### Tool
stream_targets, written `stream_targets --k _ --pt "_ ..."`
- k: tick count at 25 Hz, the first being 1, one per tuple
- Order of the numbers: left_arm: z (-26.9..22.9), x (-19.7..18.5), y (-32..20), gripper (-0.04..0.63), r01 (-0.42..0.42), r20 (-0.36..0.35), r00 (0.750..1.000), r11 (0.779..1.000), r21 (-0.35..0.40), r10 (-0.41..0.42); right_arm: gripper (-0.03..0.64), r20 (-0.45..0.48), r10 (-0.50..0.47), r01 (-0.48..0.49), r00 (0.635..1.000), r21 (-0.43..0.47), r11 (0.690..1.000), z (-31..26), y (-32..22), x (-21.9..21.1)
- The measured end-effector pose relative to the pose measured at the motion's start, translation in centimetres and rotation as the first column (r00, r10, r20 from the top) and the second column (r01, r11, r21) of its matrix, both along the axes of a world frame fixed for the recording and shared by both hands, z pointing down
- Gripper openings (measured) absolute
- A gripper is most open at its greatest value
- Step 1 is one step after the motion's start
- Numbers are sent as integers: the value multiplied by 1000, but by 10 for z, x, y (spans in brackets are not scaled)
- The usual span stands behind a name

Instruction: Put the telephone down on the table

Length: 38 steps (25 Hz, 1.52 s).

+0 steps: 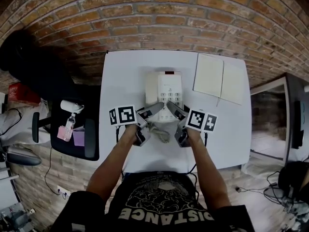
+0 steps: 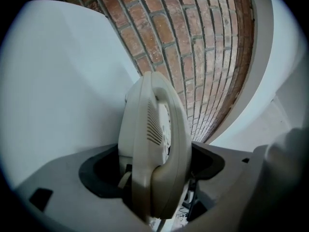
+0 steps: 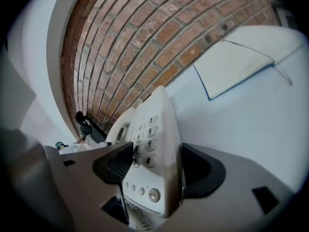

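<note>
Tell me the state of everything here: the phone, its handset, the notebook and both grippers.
phone: lying flat on the table.
handset: on its cradle.
notebook: open, flat on the table.
left gripper: closed on the phone's handset side.
right gripper: open, with the phone's keypad edge between its jaws.

The phone point(image 3: 165, 180) is running off the right gripper view's lower edge, a pad point(image 3: 116, 165) covering some keys point(image 3: 150, 144); in the left gripper view the handset point(image 2: 161, 144) is hiding most of them.
</note>
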State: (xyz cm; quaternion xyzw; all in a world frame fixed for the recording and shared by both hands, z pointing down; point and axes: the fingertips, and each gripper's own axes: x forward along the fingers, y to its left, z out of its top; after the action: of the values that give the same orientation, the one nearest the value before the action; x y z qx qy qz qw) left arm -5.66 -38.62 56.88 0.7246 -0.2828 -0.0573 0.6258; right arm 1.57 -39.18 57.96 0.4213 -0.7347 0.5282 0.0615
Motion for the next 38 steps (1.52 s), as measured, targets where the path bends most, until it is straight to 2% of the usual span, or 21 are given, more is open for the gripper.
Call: stream_targets --k 5,9,11,25,27,29,31,36,38 --pt "3 2 1 388 -23 64 998 1000 12 22 291 -87 -41 44 995 28 999 0 -1 2" --pt "6 3 4 388 -84 186 980 995 46 74 291 -146 -58 63 988 31 998 4 -1 5" --pt "8 3 6 388 -105 223 970 993 49 92 291 -166 -57 63 984 32 997 6 0 5" --pt "10 -5 12 388 -158 216 963 987 -23 160 291 -193 -23 26 981 18 999 7 1 2" --pt "11 -10 11 388 -153 265 952 988 -16 152 292 -210 -11 15 978 16 1000 8 1 3" --pt "13 -21 7 388 -139 362 924 990 13 124 288 -237 2 1 971 14 1000 10 2 5" --pt "11 -30 5 388 -135 422 900 990 45 104 285 -250 18 -14 968 17 1000 11 2 7" --pt "5 -38 10 388 -131 437 895 989 74 86 276 -277 40 -36 960 23 999 8 5 12" --pt "1 -40 11 388 -118 441 895 989 88 68 221 -294 56 -45 954 43 998 1 5 17"
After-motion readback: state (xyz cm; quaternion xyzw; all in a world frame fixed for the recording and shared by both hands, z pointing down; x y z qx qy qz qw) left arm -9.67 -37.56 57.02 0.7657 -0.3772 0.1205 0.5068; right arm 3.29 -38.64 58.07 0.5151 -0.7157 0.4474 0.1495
